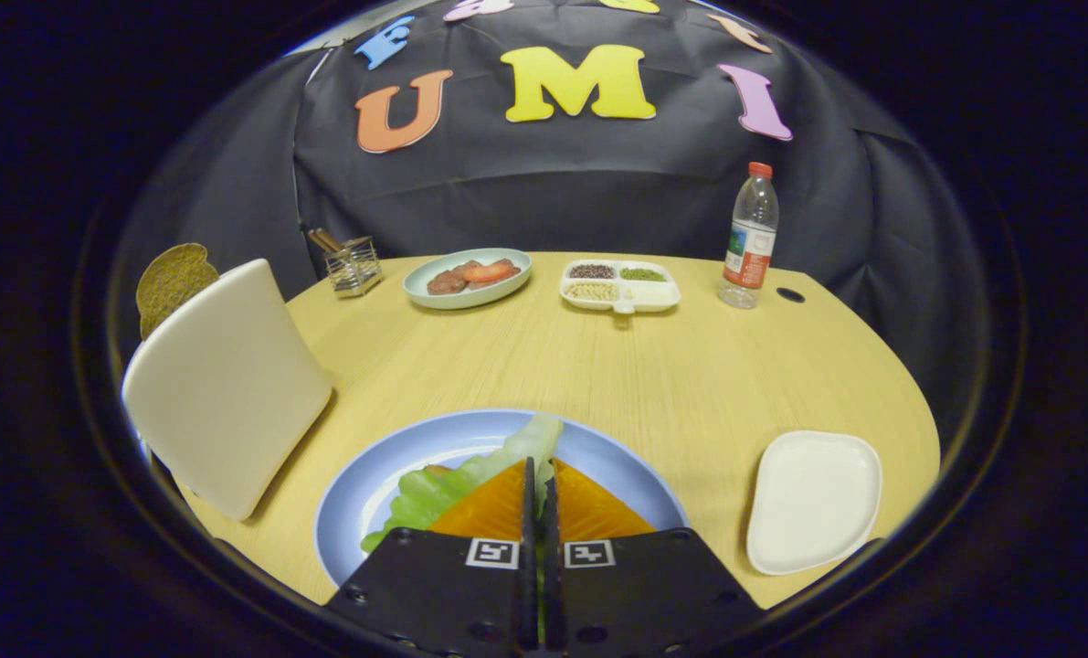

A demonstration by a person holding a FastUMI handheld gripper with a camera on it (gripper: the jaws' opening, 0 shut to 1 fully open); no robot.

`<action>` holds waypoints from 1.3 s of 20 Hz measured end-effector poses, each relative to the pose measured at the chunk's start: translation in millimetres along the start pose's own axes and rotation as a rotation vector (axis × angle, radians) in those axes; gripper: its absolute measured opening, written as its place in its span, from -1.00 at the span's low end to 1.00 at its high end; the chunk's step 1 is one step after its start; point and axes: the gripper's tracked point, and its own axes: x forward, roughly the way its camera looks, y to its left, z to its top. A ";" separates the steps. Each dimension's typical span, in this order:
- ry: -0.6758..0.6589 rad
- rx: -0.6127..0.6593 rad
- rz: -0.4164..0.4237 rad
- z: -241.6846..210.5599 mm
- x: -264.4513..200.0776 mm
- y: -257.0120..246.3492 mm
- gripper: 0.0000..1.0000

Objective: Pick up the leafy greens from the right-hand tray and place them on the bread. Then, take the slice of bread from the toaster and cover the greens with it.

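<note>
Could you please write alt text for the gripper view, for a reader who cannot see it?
The hand-held gripper has its fingers closed on a leafy green over a blue plate on a round wooden table. A white toaster holding bread stands to the left, an empty white tray to the right.

The leafy greens (470, 475) lie on the plate (370, 493) just ahead of the closed jaws, toaster (224, 393) left, tray (813, 503) right.

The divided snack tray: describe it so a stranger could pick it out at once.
Look to the far side of the round wooden table, beyond the shut hand-held gripper. The divided snack tray lies between the green plate and the water bottle. It alone has compartments holding seeds and grains.
</note>
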 end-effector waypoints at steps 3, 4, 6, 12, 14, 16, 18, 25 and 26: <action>-0.011 -0.032 -0.033 2.5 -3.9 -4.7 -0.51; -0.013 -0.028 -0.020 2.2 -4.1 -2.1 -0.33; 0.008 -0.017 0.016 -5.5 -6.1 5.9 0.01; -0.026 -0.056 -0.003 -2.2 -19.8 5.9 0.76; -0.045 -0.057 -0.002 5.2 -29.3 7.9 0.85; -0.064 -0.055 0.004 13.8 -41.1 12.3 0.90; -0.095 -0.052 0.013 25.9 -54.6 19.6 0.90; -0.166 -0.007 0.009 76.0 -100.2 47.9 0.89; -0.168 0.004 0.009 83.1 -107.4 54.4 0.90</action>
